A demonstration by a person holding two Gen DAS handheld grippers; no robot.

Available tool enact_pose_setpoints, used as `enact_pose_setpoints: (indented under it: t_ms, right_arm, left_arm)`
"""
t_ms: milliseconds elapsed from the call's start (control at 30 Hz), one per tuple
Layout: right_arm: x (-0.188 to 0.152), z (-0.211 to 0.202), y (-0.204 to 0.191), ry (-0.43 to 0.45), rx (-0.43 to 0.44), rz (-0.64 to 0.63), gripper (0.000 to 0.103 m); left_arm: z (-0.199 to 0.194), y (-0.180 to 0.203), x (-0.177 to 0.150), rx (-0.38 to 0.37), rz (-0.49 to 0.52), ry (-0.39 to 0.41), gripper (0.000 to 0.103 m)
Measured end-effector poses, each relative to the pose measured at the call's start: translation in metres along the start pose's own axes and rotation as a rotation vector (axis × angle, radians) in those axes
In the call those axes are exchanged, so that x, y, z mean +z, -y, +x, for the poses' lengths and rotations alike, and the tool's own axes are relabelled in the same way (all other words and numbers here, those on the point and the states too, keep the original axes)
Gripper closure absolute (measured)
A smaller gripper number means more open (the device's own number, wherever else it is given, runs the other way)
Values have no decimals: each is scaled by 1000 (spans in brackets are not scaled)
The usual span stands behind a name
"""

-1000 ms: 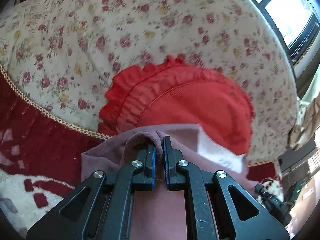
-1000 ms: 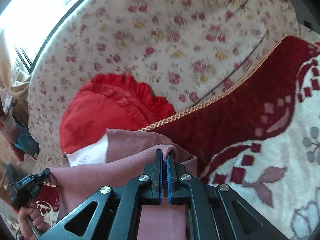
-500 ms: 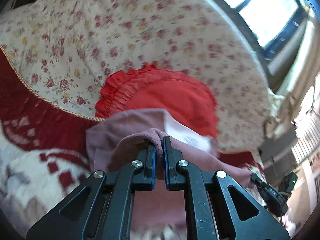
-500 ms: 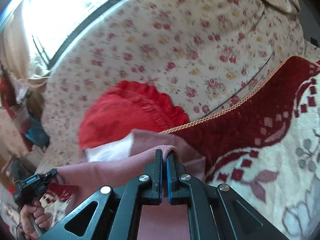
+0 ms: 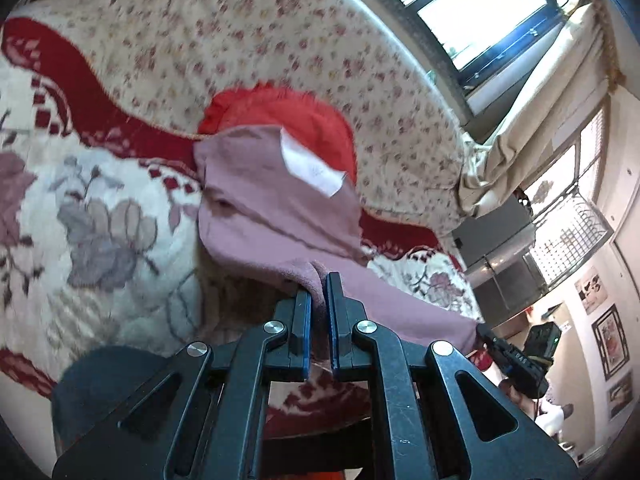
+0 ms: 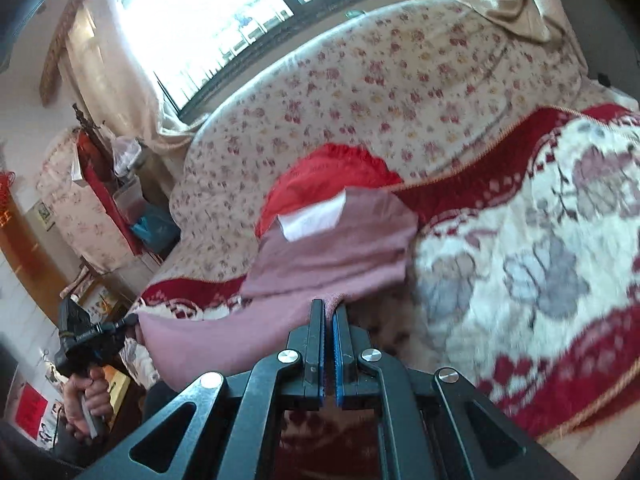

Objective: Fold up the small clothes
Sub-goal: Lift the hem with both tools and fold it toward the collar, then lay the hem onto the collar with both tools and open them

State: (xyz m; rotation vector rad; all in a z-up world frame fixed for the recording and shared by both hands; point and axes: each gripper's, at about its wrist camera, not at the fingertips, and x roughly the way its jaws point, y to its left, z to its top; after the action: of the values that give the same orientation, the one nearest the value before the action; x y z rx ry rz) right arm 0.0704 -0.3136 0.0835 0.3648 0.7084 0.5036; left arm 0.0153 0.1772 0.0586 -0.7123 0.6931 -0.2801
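Observation:
A mauve-pink garment (image 5: 264, 196) with a white patch hangs stretched between my two grippers above the sofa seat; it also shows in the right wrist view (image 6: 332, 248). My left gripper (image 5: 319, 280) is shut on one edge of it. My right gripper (image 6: 329, 308) is shut on the other edge. Its far end still rests on the seat against a red frilled cushion (image 5: 288, 116). The right gripper shows at the right edge of the left wrist view (image 5: 516, 360), the left gripper at the left of the right wrist view (image 6: 86, 336).
The sofa has a floral back (image 6: 400, 80) and a red-and-cream patterned blanket (image 6: 540, 280) on the seat. A window (image 6: 208, 20) and curtains lie behind. Furniture and clutter stand at the left of the right wrist view (image 6: 100, 200).
Both grippers have pulled back and up from the sofa, lifting the pink garment off the seat and stretching it between them. More of the blanket and room shows now.

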Motion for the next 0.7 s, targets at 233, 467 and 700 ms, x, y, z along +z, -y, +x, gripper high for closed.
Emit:
enact_pose_setpoints:
  t_ms: [233, 467, 700]
  right_arm:
    - [23, 58, 14, -45, -42, 25, 100]
    - [76, 167, 40, -110, -157, 4, 100]
    - [119, 256, 86, -114, -233, 97, 100]
  left_arm:
    - [50, -13, 33, 169, 30, 17, 98]
    - [140, -38, 90, 269, 30, -17, 98]
    - [207, -64, 144, 311, -3, 13, 98]
